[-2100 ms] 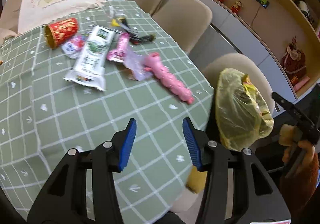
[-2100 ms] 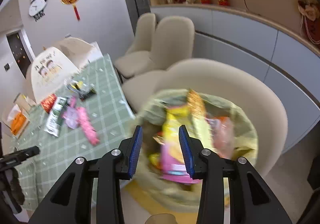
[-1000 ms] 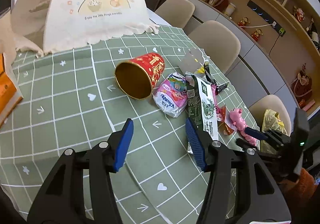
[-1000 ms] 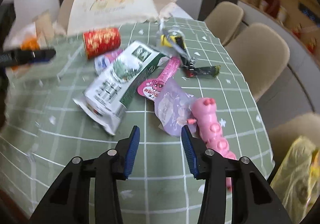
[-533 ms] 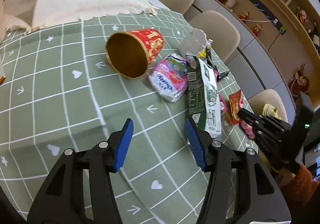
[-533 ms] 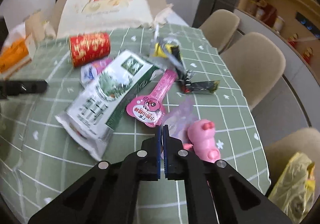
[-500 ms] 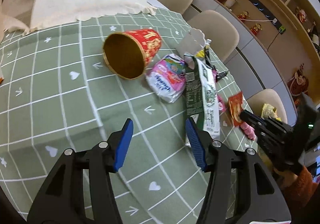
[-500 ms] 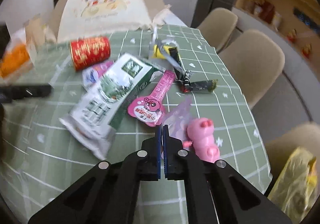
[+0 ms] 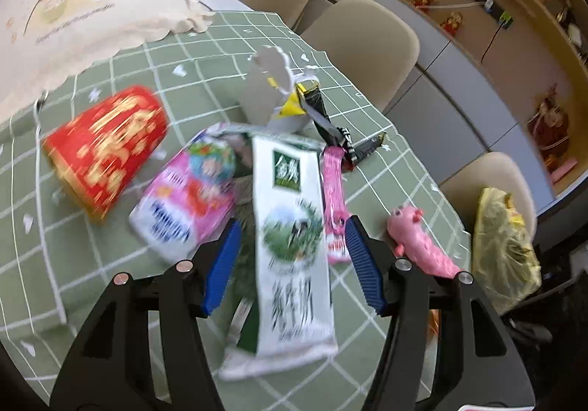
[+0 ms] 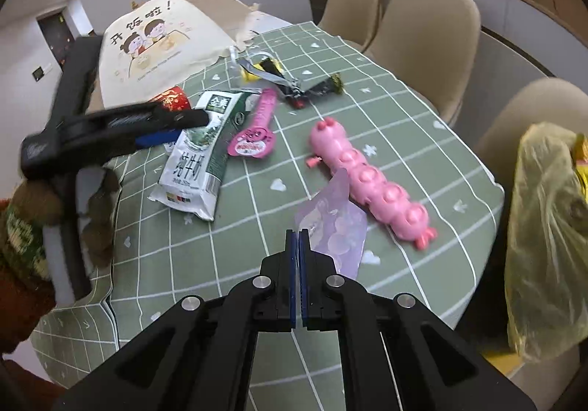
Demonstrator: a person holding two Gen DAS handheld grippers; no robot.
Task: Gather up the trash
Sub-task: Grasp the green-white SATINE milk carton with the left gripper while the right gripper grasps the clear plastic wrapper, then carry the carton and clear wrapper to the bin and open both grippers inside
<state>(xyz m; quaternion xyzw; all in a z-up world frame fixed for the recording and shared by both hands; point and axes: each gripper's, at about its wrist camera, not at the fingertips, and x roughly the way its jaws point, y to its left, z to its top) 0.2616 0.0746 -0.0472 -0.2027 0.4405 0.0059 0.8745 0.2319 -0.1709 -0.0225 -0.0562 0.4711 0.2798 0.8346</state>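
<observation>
Trash spread over the green checked tablecloth (image 10: 386, 139), both grippers over it

The left gripper (image 9: 292, 256) hangs above the white and green milk carton (image 9: 294, 245), its blue fingers (image 9: 222, 266) spread and opening wider, the carton lying flat between them in view but below them, with no pad pressing on it. The right gripper (image 10: 298, 245) has its jaws pressed together on the lower edge of a thin lilac wrapper (image 10: 332, 223), which stands up from the fingertips just beside the pink caterpillar toy (image 10: 367, 179). A red paper cup (image 9: 106, 150) lies on its side near the carton; a yellow trash bag (image 10: 544, 238) sits on a chair past the table edge
</observation>
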